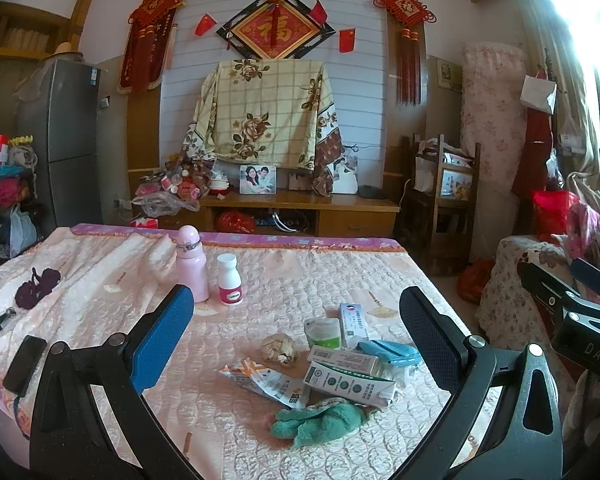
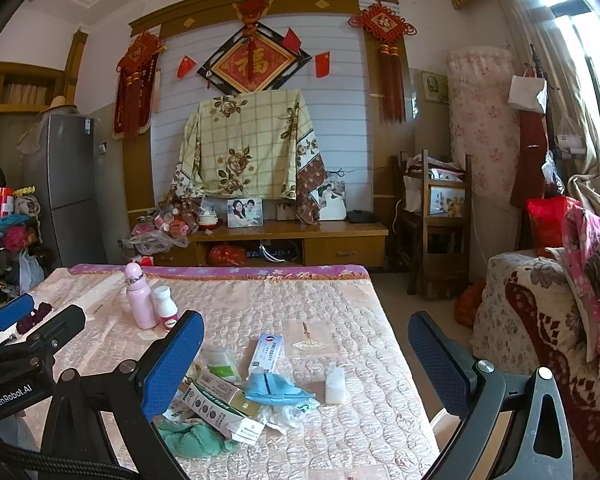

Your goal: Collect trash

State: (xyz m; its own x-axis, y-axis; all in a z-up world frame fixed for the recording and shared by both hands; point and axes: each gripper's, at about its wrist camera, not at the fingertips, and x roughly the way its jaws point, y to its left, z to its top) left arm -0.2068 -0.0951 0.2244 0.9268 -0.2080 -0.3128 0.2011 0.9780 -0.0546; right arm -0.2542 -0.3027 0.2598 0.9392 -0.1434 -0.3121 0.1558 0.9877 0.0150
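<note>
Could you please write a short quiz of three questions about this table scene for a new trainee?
1. True or false: the left gripper is shut on the green cloth.
2. Which thing stands right beside the pink bottle? A) a white pill bottle B) a glass cup C) a red can
3. Fill in: the blue face mask lies partly on top of a long ____.

Key
1. False; its jaws stand open and hold nothing.
2. A, the white pill bottle.
3. Box; it is the green and white box.
</note>
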